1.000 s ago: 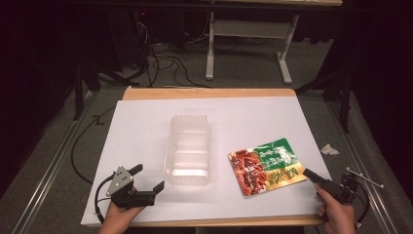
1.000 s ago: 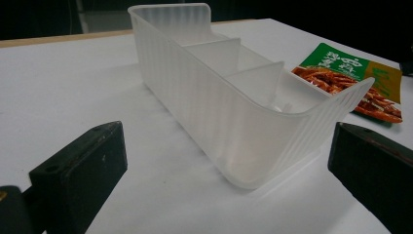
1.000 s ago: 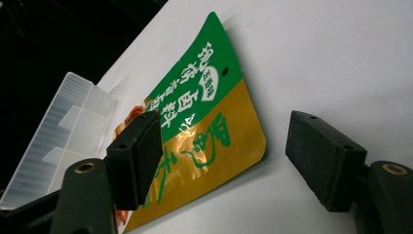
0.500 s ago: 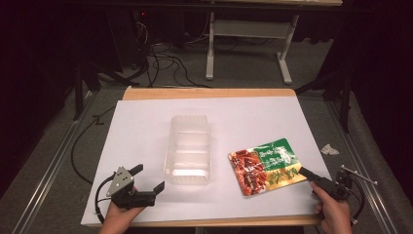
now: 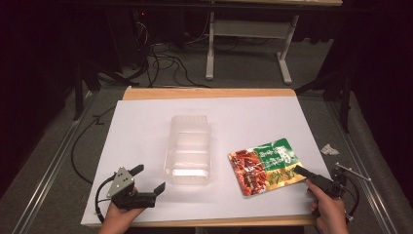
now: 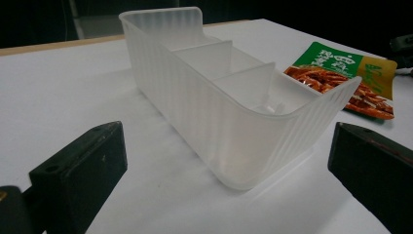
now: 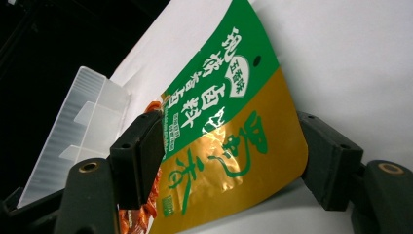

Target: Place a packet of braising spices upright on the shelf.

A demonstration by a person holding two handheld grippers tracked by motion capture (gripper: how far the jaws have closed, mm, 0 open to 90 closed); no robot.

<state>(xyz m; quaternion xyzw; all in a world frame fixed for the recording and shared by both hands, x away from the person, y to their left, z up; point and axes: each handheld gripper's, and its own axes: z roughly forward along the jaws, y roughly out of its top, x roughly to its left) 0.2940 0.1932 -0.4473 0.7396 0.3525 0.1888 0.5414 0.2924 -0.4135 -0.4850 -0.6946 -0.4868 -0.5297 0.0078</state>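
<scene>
1. Lying flat on the white sheet (image 5: 146,126), the snack packet (image 5: 263,165) sits at about 4 o'clock from the sheet's middle, its green-and-gold end toward 2 o'clock and its red pictured end toward 8 o'clock.
2. At the packet's 3 o'clock corner is the right gripper (image 5: 303,173), held by the right hand (image 5: 328,209) at the sheet's 5 o'clock corner.
3. In the right gripper view, the jaws are spread, one on each side of the packet's (image 7: 229,141) gold corner; the left jaw overlaps the packet's edge, and whether either jaw touches it I cannot tell.
4. Just beside the packet, at its 9 o'clock, stands a clear tray (image 5: 190,148), long axis running 12 to 6 o'clock, apart from the packet by a narrow strip of sheet.
5. In the left gripper view the tray (image 6: 195,97) has ribbed walls and two cross dividers making three compartments; nothing shows in them.
6. At the tray's 8 o'clock, near the sheet's 7 o'clock corner, the left gripper (image 5: 148,179) is held by the left hand (image 5: 117,222), a grey plate on top.
7. Its jaws are spread wide, pointing toward the tray's near end, apart from it and holding nothing.
8. A wooden table (image 5: 204,93) edge shows beyond the sheet at 12 o'clock.
9. Cables (image 5: 160,53) lie on the floor farther off at 11 o'clock.
</scene>
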